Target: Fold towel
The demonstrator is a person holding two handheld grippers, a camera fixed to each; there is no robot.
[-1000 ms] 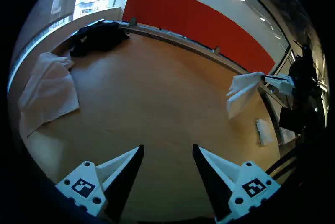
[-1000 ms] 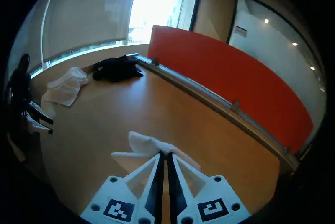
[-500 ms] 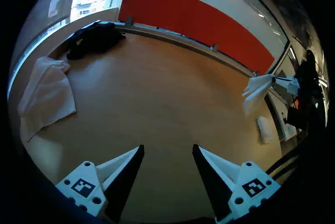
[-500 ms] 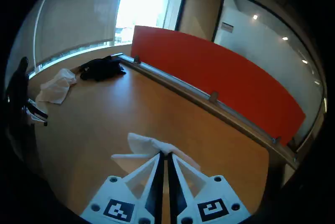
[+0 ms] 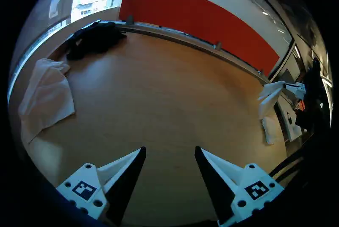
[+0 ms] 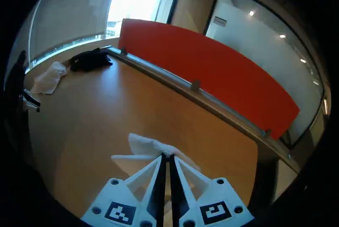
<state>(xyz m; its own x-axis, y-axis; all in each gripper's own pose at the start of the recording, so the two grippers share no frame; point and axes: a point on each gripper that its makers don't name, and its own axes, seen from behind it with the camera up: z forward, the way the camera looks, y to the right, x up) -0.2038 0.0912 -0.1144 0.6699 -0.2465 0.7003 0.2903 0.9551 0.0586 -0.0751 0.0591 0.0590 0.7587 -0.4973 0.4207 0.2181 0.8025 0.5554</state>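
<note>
One white towel (image 6: 145, 145) hangs pinched in my right gripper (image 6: 166, 159); my left gripper (image 5: 169, 155) is spread, empty. Carrying step; next, I judge, lay it flat on the surface (image 5: 161, 95).

Wooden desk (image 5: 169, 95) before the fingers (image 5: 127, 176) of the left gripper (image 5: 169, 148).
Crumpled white towel (image 5: 44, 95) far left, black garment (image 5: 95, 38) behind it; red partition panel (image 5: 199, 17) along the far edge; folded white cloth (image 5: 271, 130) far right.
</note>
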